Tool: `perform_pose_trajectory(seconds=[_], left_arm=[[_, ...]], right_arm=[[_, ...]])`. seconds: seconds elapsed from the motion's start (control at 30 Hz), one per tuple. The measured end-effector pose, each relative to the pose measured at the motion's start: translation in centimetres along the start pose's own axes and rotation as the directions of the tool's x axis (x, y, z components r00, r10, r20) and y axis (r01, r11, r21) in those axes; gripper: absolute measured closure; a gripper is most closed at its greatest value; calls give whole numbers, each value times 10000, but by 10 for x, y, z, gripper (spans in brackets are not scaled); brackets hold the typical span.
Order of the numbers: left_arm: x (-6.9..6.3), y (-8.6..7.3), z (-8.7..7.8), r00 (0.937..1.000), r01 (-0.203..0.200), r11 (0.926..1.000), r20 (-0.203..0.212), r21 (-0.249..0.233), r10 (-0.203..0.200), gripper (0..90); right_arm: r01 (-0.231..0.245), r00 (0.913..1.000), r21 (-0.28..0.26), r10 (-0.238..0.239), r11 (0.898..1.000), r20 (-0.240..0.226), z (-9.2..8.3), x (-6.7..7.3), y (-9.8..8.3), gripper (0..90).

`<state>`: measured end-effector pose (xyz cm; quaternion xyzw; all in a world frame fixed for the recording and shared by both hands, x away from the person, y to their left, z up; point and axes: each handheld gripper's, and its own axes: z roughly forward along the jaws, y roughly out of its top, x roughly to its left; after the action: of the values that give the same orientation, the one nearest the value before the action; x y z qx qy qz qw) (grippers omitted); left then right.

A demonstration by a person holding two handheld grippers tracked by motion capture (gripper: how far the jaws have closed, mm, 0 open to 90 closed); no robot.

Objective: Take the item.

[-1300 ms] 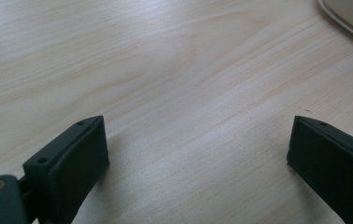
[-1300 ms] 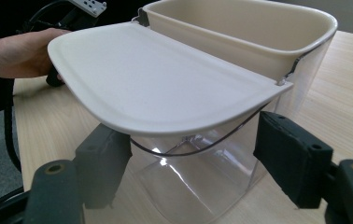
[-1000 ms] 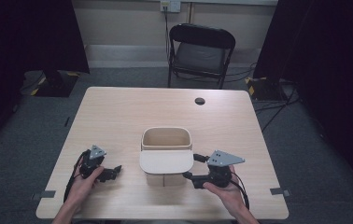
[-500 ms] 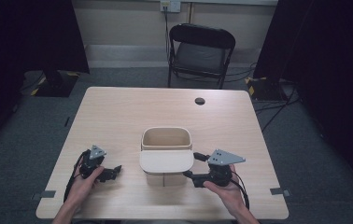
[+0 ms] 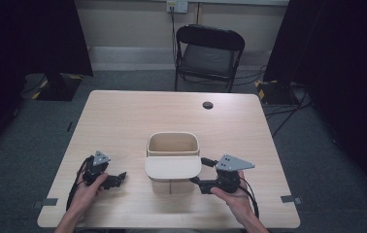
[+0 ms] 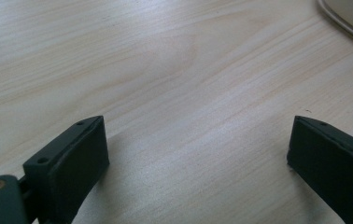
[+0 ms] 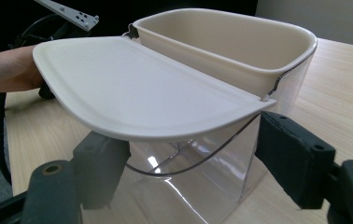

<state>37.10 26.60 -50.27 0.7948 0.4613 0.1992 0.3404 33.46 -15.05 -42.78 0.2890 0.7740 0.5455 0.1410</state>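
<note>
Flanking clear plastic bin with cream flip lid (image 5: 172, 166) on table: left gripper (image 5: 119, 178) (jaws wide, empty), right gripper (image 5: 197, 173) open, holding nothing.

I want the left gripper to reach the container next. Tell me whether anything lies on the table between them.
Nothing visible does. Bare table runs from the left gripper, whose jaws are open, to the clear container with its cream lid hinged open. The right gripper is at the container's other side.
</note>
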Motion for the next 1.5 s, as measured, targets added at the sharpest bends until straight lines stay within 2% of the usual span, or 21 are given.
perform_pose_trajectory(seconds=[0.87, 0.97, 1.5], left_arm=[[0, 1, 0, 10000, -35, 10000, -3, 72, 35, 38], [0, 1, 0, 10000, -19, 10000, 3, 56, 19, 39], [0, 1, 0, 10000, -32, 10000, 3, 66, 32, 38]], right_arm=[[-81, 9999, -264, 83, 9996, 58, 2, -1, 9, 242], [-237, 9997, -449, 240, 9987, 63, 3, -2, 10, 235], [-105, 9999, -443, 104, 9990, -21, 1, -4, 14, 249]])
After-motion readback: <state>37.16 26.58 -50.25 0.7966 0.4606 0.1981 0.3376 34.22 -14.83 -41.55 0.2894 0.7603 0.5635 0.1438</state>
